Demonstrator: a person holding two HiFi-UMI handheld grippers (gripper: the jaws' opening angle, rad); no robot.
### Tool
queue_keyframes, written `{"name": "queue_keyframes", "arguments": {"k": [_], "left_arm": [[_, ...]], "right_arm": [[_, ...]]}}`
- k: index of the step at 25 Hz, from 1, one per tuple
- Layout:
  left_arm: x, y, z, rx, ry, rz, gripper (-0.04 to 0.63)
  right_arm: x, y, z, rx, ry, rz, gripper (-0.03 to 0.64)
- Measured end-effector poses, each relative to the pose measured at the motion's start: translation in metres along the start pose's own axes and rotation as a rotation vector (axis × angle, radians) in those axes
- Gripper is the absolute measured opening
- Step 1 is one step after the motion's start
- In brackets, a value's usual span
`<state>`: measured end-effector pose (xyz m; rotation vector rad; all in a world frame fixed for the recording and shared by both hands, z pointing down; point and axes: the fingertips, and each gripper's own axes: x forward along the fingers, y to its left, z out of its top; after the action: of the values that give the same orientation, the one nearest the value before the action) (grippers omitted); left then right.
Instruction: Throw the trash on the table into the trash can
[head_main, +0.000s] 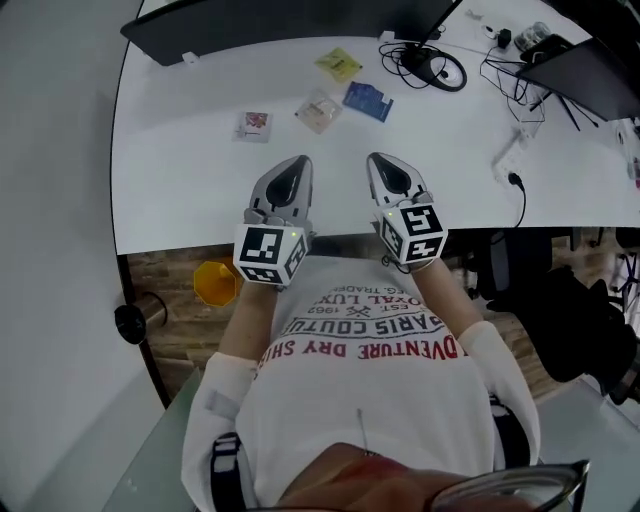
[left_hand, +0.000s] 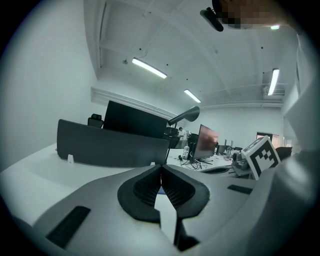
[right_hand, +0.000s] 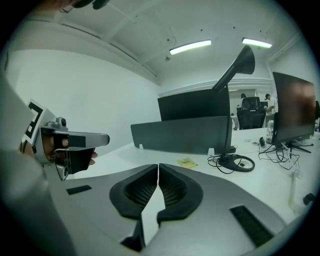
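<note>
Two closed grippers hang over the near edge of the table (head_main: 180, 200). Your left gripper (head_main: 298, 162) and right gripper (head_main: 380, 160) each have their jaws pressed together with nothing between them, so part one pair before you reach anything. Below that edge, on the floor at your left, stands a yellow container (head_main: 216, 283); I cannot tell whether it is the trash can. Farther out lies the trash, well apart from both grippers. A red-and-white packet (head_main: 253, 125) is nearest the left one, then a pale wrapper (head_main: 319, 111) with a blue packet (head_main: 368, 100) just beside it, and a yellow packet (head_main: 339, 64) beyond. These look flat and light, so tip the jaws down steeply and pinch an edge. Stay off the coiled cable (head_main: 437, 71) at the far right.
</note>
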<state>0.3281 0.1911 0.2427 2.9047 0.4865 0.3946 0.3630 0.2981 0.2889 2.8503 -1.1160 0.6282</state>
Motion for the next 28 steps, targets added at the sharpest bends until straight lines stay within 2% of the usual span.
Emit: {"name": "queue_keyframes", "arguments": {"k": [4,8,10,13,17,23,26,27,28], "left_arm": [[0.031,0.049,-0.005,-0.030,0.048,-0.016,0.023],[0.051,0.085,-0.021,-0.077,0.087,0.003,0.023],[0.056,0.096,-0.031,-0.118,0.092,0.005,0.023],[0.065,0.116,-0.052,-0.165,0.114,0.016,0.023],[0.074,0.134,-0.083,-0.216,0.168,0.046,0.023],[0.082,0.148,-0.122,-0.260,0.245,0.066,0.023],[0.080,0.146,-0.134,-0.268,0.267,0.074,0.023],[0.079,0.144,-0.137,-0.268,0.271,0.079,0.023],[0.078,0.142,-0.139,-0.268,0.272,0.084,0.023]], "right_arm": [[0.068,-0.006,-0.007,0.010,0.101,-0.004,0.028],[0.123,-0.009,-0.026,0.019,0.204,0.013,0.033],[0.147,-0.007,-0.041,0.061,0.253,0.033,0.138],[0.183,-0.011,-0.069,0.096,0.325,0.037,0.164],[0.217,-0.026,-0.109,0.020,0.453,0.006,0.207],[0.240,-0.038,-0.136,-0.002,0.533,-0.024,0.207],[0.240,-0.038,-0.139,-0.026,0.535,-0.035,0.204],[0.240,-0.040,-0.140,-0.028,0.534,-0.039,0.173],[0.239,-0.041,-0.140,-0.037,0.533,-0.041,0.084]]}}
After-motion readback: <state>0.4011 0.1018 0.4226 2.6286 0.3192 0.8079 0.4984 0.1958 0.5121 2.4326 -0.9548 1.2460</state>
